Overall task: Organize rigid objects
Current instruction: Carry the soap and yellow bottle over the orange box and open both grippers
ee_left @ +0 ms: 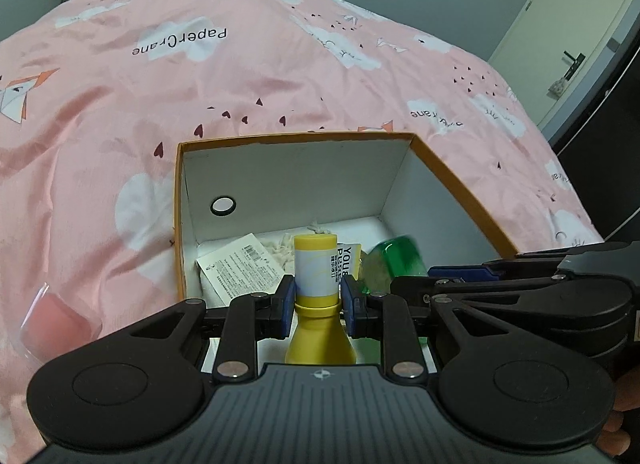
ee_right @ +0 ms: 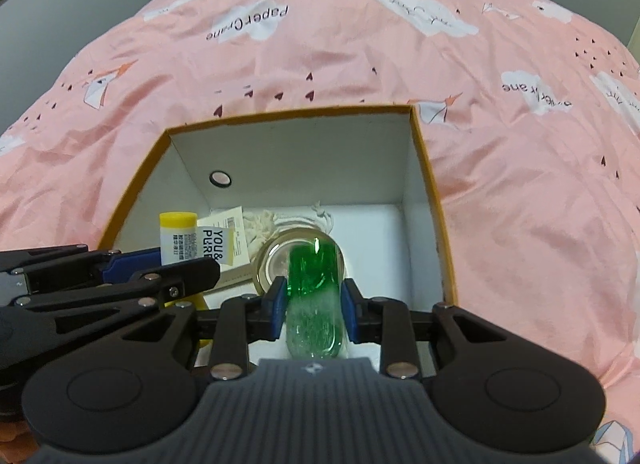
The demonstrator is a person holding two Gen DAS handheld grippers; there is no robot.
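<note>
An open box (ee_left: pixel 296 138) with an orange rim and white inside lies on a pink bedspread. My left gripper (ee_left: pixel 316 296) is shut on a yellow bottle with a white label (ee_left: pixel 316 264), holding it tilted over the box's near left part. My right gripper (ee_right: pixel 314 304) is shut on a green translucent bottle (ee_right: pixel 314 284) over the middle of the box. The two grippers are side by side, and the green bottle (ee_left: pixel 400 260) also shows in the left wrist view. The yellow bottle (ee_right: pixel 178 236) shows at the left of the right wrist view.
Inside the box lie a printed card with a barcode (ee_left: pixel 240 268), a small "YOU& PURE" carton (ee_right: pixel 222 246), white cord (ee_right: pixel 264 224) and a round glass item (ee_right: pixel 272 264). A pink cup (ee_left: pixel 56 316) lies left of the box. A door (ee_left: pixel 576 44) stands far right.
</note>
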